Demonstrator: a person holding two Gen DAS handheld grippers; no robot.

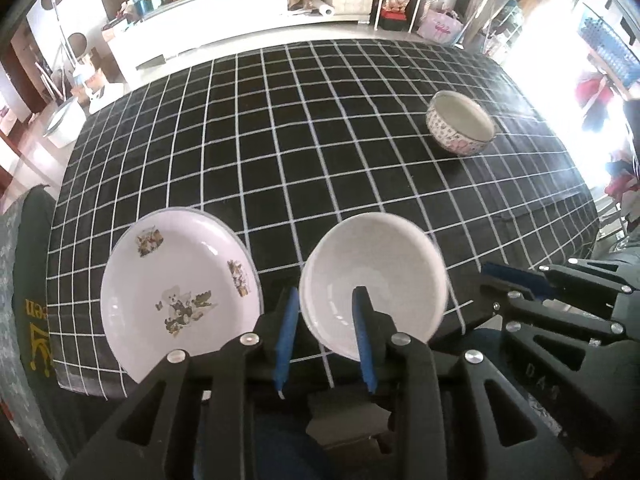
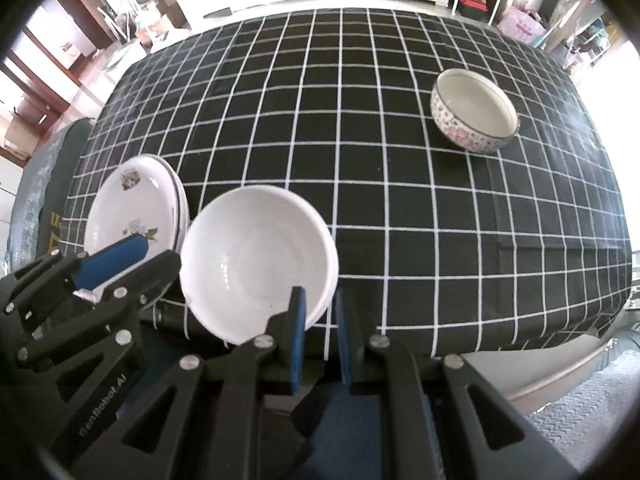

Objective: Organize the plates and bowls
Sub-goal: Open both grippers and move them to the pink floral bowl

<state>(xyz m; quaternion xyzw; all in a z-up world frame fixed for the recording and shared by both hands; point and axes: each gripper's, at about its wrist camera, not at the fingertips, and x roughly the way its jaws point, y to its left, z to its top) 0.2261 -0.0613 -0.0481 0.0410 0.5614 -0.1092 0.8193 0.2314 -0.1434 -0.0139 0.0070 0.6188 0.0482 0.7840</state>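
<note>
White bowl (image 1: 372,276), plain, sits upright on the black checked tablecloth (image 1: 320,140), directly under the tips of both grippers.

Left gripper (image 1: 326,292): points steeply down. Blue pads stand a modest way apart. The bowl's near rim passes between them: the left finger is just outside the rim and the right finger is over the bowl's inside. Neither pad presses on the rim, and cloth shows in the gap lower down. Nothing is held.

Right gripper (image 2: 320,292): also points steeply down. Pads are nearly together, with only a narrow slit of cloth between them. Its left finger overlaps the bowl's near-right edge in the right wrist view; whether it touches the rim I cannot tell. Nothing is clamped.

Flowered plates (image 1: 176,292): a low stack, the top one white with small floral prints. It lies just left of the left gripper's left finger, beside the white bowl but apart from it. From the right wrist view the left gripper's blue pad covers the stack's near edge.

Patterned bowl (image 2: 474,110): pink and blue print outside, white inside, dark rim line. It stands upright, well beyond the fingertips of both grippers and off to their right, alone on the cloth.

Both grippers sit side by side at the near edge of the table, each visible at the margin of the other's camera.
</note>
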